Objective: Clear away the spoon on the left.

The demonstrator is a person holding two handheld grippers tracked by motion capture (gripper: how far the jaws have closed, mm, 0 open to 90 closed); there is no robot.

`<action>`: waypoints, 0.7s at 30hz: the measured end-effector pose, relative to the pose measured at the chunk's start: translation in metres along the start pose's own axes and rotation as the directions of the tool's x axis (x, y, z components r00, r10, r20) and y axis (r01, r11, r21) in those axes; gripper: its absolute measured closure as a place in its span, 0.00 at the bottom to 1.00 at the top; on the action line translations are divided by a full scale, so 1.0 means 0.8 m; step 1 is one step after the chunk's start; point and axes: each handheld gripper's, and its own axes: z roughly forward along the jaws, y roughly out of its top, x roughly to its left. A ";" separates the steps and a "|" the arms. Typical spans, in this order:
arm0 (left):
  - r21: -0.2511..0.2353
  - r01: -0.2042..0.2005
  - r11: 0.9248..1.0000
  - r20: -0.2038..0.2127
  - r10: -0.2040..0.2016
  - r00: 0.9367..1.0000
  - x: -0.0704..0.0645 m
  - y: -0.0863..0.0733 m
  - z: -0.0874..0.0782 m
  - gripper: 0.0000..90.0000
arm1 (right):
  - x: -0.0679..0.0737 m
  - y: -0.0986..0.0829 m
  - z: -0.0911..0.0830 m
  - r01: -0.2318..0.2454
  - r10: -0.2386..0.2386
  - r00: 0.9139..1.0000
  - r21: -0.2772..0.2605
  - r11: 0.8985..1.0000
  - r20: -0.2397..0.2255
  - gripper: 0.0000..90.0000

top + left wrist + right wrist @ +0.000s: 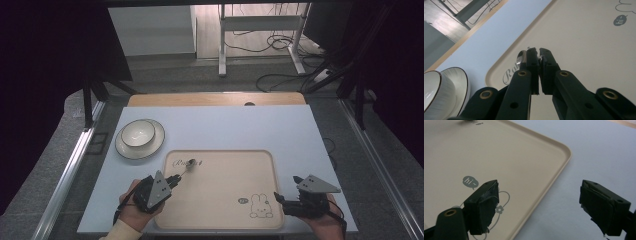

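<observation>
Metal spoon [188,169], gripped, over tray [220,220]

Tray [225,200] sat mid-table [280,130]; bowl [138,133] on plate [157,142] lay behind-left; spoon [189,167] in tray's far-left corner.

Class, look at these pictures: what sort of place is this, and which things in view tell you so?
Probably a lab or recording studio, not a home: dark curtains surround the table, loose cables trail across the floor, and a person's left gripper holds a spoon over a tray beside a bowl.
</observation>
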 end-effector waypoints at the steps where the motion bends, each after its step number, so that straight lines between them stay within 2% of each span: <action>1: 0.001 0.001 1.000 0.001 -0.001 1.000 -0.001 -0.001 0.000 0.97 | 0.000 0.000 0.000 0.000 0.000 1.000 0.000 1.000 0.001 0.18; 5: 0.015 -0.010 1.000 0.003 0.010 1.000 -0.004 -0.004 -0.001 0.96 | 0.000 0.000 0.000 -0.001 0.001 1.000 -0.001 1.000 0.001 0.18; 21: 0.060 -0.005 0.998 0.030 0.004 1.000 -0.012 -0.008 0.001 0.91 | 0.000 0.000 0.001 0.001 -0.001 1.000 0.004 1.000 0.000 0.18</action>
